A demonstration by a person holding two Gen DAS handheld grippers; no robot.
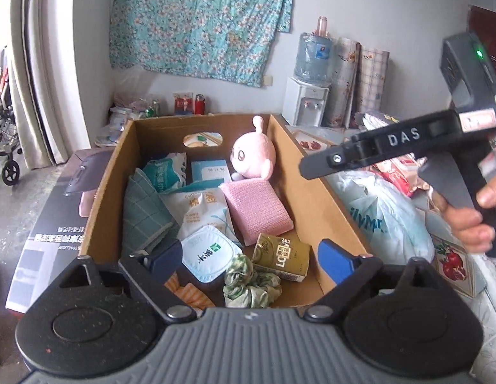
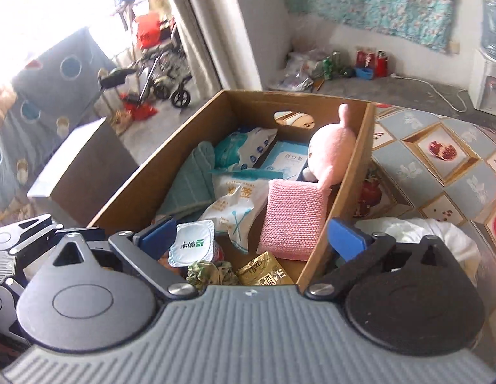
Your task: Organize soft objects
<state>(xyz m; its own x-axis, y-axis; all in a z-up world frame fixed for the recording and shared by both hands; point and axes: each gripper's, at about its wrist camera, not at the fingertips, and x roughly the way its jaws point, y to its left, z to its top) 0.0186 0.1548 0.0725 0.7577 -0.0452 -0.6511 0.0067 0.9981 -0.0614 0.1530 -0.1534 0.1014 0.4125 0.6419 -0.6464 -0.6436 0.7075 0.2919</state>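
An open cardboard box (image 1: 312, 185) (image 2: 136, 185) holds a pink plush toy (image 1: 252, 155) (image 2: 332, 150), a pink knitted pad (image 1: 257, 211) (image 2: 291, 220), a teal cloth (image 1: 145, 214) (image 2: 190, 182), a green scrunchie (image 1: 251, 283) (image 2: 209, 270), a yogurt cup (image 1: 209, 252), a gold carton (image 1: 280, 256) and white packets. My left gripper (image 1: 251, 257) hangs open over the box's near end, nothing between its pads. My right gripper (image 2: 252, 238) is open too, empty, above the box's near right corner. In the left wrist view a hand holds it at the right (image 1: 376, 150).
A dark printed carton (image 1: 56, 217) lies left of the box. A pale plastic bag (image 1: 385, 217) and a white cloth (image 2: 424, 233) rest on the fruit-patterned cover (image 2: 440, 166) to the right. A water dispenser (image 1: 307, 105) stands by the far wall, a wheelchair (image 2: 164, 73) near the doorway.
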